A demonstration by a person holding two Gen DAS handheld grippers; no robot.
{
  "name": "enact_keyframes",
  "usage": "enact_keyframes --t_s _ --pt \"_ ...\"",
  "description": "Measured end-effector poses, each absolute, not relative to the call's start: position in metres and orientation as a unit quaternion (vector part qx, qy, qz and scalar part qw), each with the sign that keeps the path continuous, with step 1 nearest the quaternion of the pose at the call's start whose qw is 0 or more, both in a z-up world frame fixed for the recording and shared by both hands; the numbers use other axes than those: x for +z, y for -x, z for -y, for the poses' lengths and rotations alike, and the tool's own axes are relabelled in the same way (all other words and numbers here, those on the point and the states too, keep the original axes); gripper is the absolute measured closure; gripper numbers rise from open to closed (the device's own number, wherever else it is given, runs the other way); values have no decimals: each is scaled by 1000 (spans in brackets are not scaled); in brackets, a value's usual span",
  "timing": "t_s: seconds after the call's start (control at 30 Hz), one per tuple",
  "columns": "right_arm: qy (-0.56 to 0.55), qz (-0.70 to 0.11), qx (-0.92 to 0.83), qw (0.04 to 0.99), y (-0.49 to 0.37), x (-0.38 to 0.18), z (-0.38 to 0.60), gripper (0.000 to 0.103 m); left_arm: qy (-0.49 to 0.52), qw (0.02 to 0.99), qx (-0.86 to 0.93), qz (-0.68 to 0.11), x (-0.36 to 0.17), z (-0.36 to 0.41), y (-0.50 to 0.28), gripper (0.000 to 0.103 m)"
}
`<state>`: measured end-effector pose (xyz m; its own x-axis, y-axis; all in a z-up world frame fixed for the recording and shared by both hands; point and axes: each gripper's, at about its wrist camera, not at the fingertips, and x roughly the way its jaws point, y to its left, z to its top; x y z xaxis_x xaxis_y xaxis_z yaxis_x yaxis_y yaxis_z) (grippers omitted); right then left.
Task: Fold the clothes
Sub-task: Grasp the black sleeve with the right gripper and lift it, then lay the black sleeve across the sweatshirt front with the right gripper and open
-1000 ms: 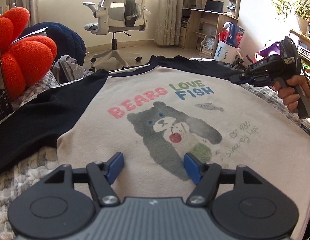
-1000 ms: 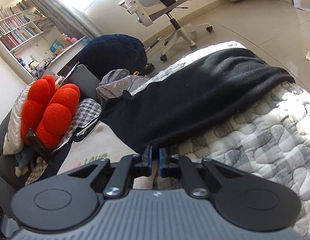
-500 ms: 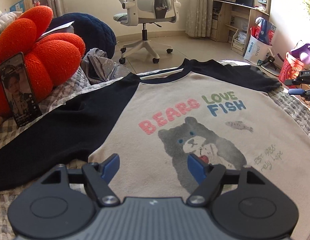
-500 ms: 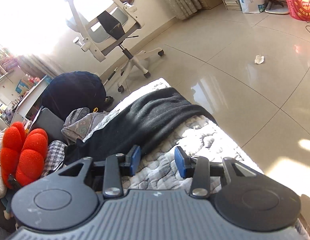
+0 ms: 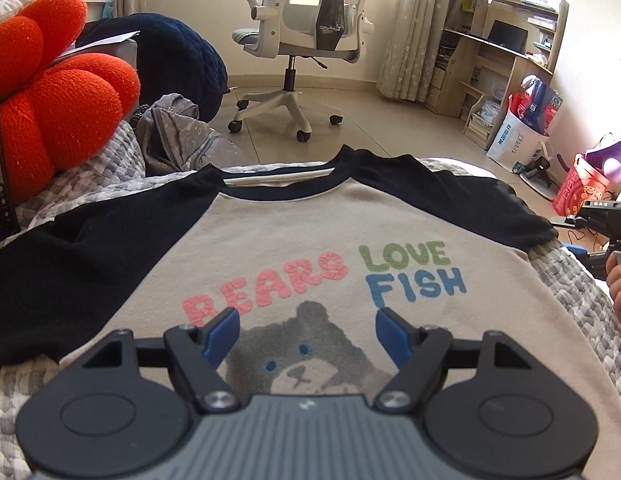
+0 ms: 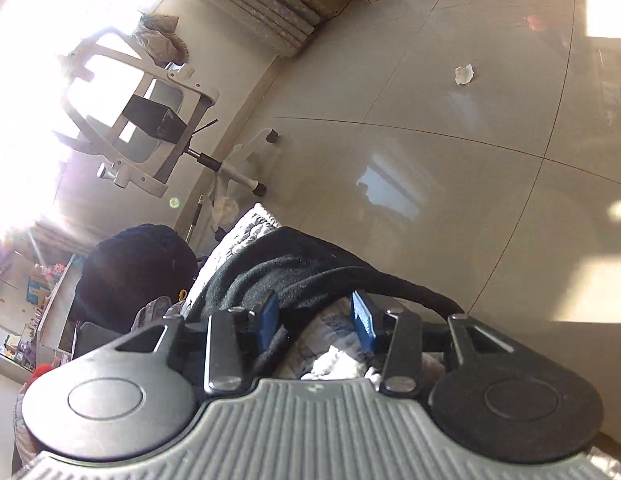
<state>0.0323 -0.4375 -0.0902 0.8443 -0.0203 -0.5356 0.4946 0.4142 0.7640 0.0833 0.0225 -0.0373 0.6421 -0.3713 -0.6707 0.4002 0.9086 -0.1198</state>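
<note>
T-shirt lies flat, print side up, on the quilted bed; collar points toward the office chair. Cream body, navy sleeves, "BEARS LOVE FISH" over a bear print.

Left claw: spread wide, hovering over the shirt's chest, blue fingertips flanking the bear's head. Pinching nothing.

Right claw: also spread, at the shirt's right sleeve by the edge of the bed. Sleeve fabric is bunched and sits against the left-hand blue pad; quilt shows between the pads. Not pinched on anything. In the left wrist view this claw sits just off the end of that sleeve.

Left of the shirt: orange knotted cushion, navy cushion behind it, grey crumpled garment between cushion and collar. Beyond the shirt's right sleeve: tiled floor.
</note>
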Motion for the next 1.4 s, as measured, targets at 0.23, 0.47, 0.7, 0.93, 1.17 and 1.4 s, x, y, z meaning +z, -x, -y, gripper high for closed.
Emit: enact_keyframes --t_s 0.23,0.47,0.7,0.93,1.17,1.4 --pt "-587 -200 -158 769 -35 -108 450 56 1 919 -198 -340 -46 -20 -82 27" --pt "-588 -175 -188 767 -45 -103 454 79 -8 926 -191 -325 -52 -16 -77 27" --pt "-449 -141 -253 845 -47 -61 426 92 -3 928 -190 -321 -51 -16 -72 27" --pt "-334 -81 -227 911 -44 -9 379 92 17 928 -185 -323 -47 -23 -70 27" --pt "-228 -62 -156 959 -48 30 324 92 37 927 -179 -328 -42 -30 -70 29" --pt "-153 -115 -61 980 -61 38 252 92 56 920 -157 -354 -30 -33 -79 33"
